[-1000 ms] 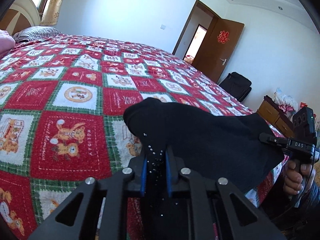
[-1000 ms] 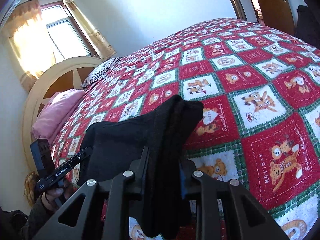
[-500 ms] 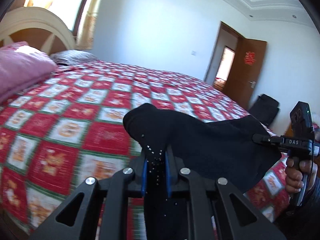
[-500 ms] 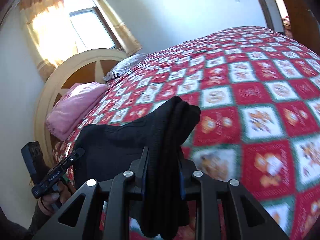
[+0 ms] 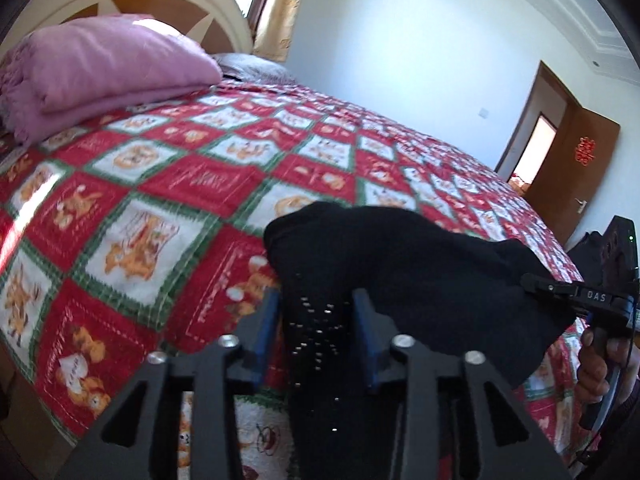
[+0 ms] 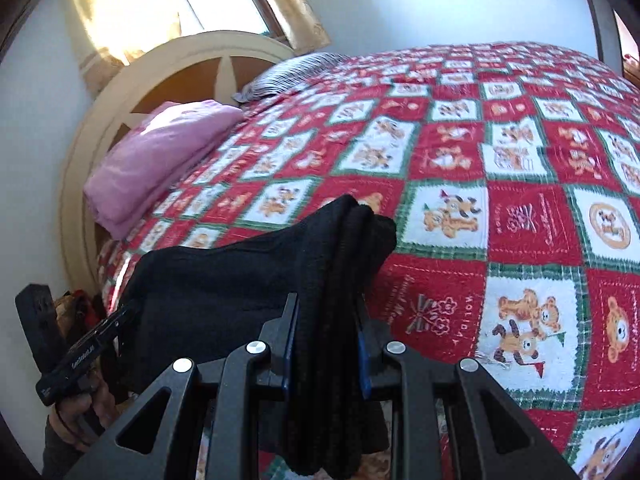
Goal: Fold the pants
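Note:
The black pants [image 5: 420, 276] hang stretched between my two grippers above the near edge of the bed. My left gripper [image 5: 316, 320] is shut on one bunched end of the pants. My right gripper [image 6: 326, 320] is shut on the other end of the pants [image 6: 240, 280], where several folded layers stick up past the fingers. Each wrist view shows the other gripper at the far end of the cloth: the right one [image 5: 580, 300] in the left wrist view, the left one [image 6: 84, 352] in the right wrist view.
The bed has a red, green and white bear-patterned quilt [image 6: 500, 184]. A folded pink blanket [image 5: 100, 68] and a striped pillow [image 6: 296, 68] lie by the cream headboard [image 6: 168, 64]. A brown door [image 5: 576, 172] and a black bag [image 5: 588, 248] are at the far right.
Both grippers have swung toward the headboard while holding the pants taut; the pink blanket and headboard now show larger in both views. The grips have not changed.

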Demonstrator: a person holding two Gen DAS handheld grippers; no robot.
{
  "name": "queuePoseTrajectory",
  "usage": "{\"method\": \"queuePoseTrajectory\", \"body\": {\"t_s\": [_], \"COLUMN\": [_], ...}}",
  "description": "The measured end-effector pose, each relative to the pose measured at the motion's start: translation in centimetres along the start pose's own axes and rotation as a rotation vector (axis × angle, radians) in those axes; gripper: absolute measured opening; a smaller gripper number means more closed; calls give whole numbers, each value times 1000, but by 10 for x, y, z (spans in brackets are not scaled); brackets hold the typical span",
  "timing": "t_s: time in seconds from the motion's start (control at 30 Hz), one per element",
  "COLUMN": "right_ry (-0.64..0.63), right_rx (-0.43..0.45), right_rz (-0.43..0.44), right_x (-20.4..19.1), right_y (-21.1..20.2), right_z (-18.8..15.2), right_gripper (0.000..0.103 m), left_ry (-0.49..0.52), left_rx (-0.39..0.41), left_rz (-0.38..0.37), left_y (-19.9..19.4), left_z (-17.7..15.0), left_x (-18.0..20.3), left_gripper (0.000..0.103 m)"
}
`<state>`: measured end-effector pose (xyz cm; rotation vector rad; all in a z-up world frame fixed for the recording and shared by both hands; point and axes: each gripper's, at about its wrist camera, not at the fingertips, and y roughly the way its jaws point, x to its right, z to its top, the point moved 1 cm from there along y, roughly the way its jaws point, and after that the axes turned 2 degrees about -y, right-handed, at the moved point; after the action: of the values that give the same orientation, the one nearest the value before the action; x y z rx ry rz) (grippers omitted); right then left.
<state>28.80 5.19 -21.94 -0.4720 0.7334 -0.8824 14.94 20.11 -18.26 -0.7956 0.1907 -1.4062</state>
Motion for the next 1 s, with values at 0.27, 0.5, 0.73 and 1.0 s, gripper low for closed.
{"method": "queuePoseTrajectory", "body": {"t_s": [0.27, 0.5, 0.73, 1.0], "right_ry": [93, 52, 98, 87], "right_rx": [-32, -13, 2, 26], "right_rz": [-29, -77, -63, -139], "right_x": [26, 28, 42, 39], "right_y": [6, -3, -12, -23], "right_z": [-3, -3, -4, -7], "right_gripper": [49, 52, 56, 60], "left_ry": [-14, 10, 8, 68], "left_rx": [9, 11, 10, 39], "left_rz": [44, 74, 108, 183], "left_y": [-3, -5, -12, -34], "left_z": [-4, -6, -11, -11], "left_x": [-8, -6, -12, -2], "left_gripper": [70, 72, 77, 75]}}
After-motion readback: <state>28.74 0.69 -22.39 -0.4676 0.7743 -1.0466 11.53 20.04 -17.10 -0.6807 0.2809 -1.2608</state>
